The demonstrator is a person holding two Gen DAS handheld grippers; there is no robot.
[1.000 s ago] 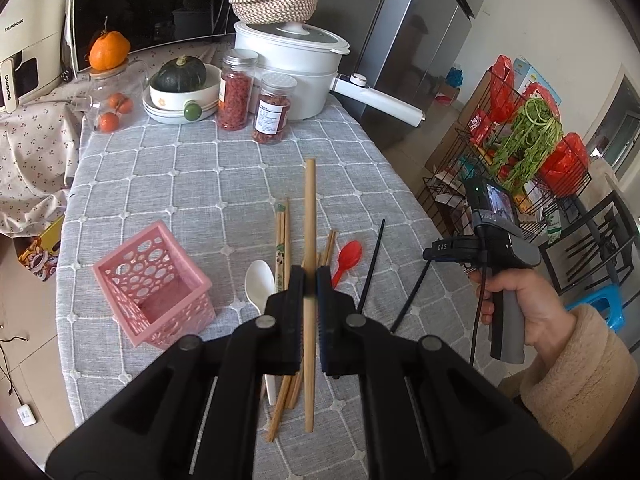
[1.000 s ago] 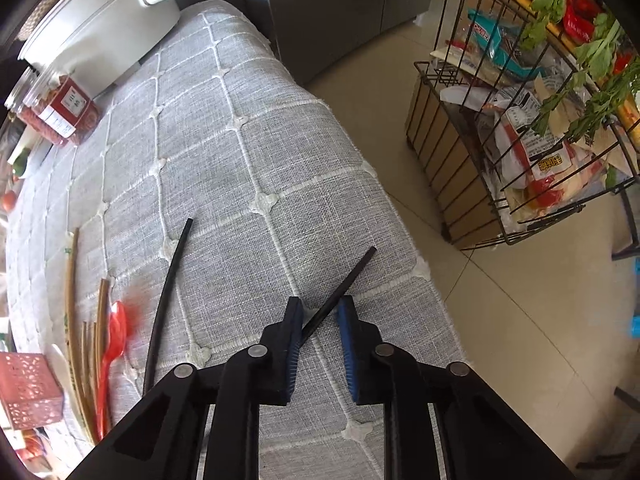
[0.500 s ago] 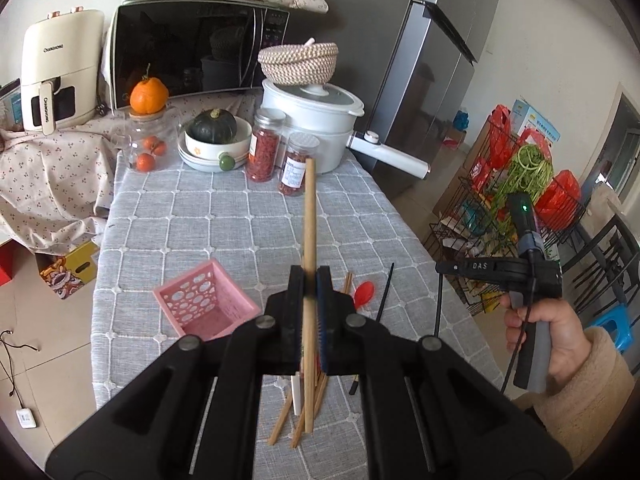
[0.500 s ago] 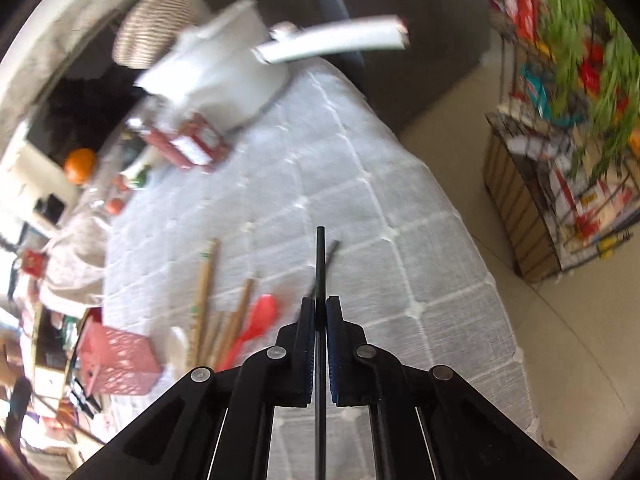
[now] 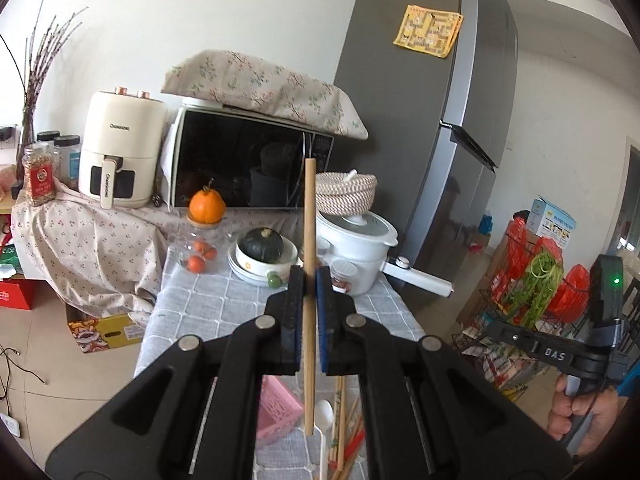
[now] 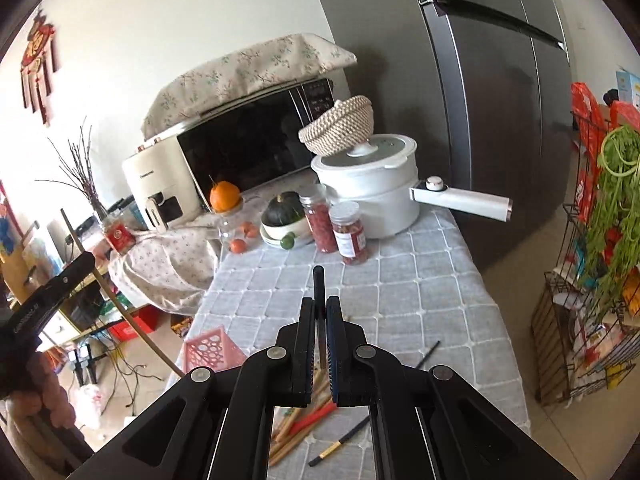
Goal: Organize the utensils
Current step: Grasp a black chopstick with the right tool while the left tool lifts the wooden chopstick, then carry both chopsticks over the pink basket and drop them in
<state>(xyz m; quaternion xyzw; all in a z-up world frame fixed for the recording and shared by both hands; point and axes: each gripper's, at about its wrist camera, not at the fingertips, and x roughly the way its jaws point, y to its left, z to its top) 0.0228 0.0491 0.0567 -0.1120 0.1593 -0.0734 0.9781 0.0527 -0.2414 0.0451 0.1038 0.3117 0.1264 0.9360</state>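
Observation:
My left gripper point(image 5: 309, 280) is shut on a long wooden chopstick point(image 5: 309, 216) and holds it upright, high above the table. My right gripper point(image 6: 319, 308) is shut on a black chopstick point(image 6: 319, 280), also upright and lifted. The pink perforated basket point(image 6: 212, 350) stands on the grey checked tablecloth point(image 6: 420, 280) below; it also shows in the left wrist view point(image 5: 276, 408). Wooden chopsticks point(image 6: 296, 428), a red spoon point(image 6: 316, 416), a white spoon point(image 5: 323, 412) and another black chopstick point(image 6: 426, 354) lie on the cloth beside the basket.
At the table's far end stand a white pot with a long handle point(image 6: 372, 196), two spice jars point(image 6: 350, 232), a bowl with a green squash point(image 6: 282, 216) and a microwave point(image 6: 256, 140). A wire rack of vegetables point(image 6: 592, 280) stands right of the table.
Both grippers have risen and tilted up from the table, each carrying its chopstick. The right gripper closed on the black chopstick and lifted it off the cloth.

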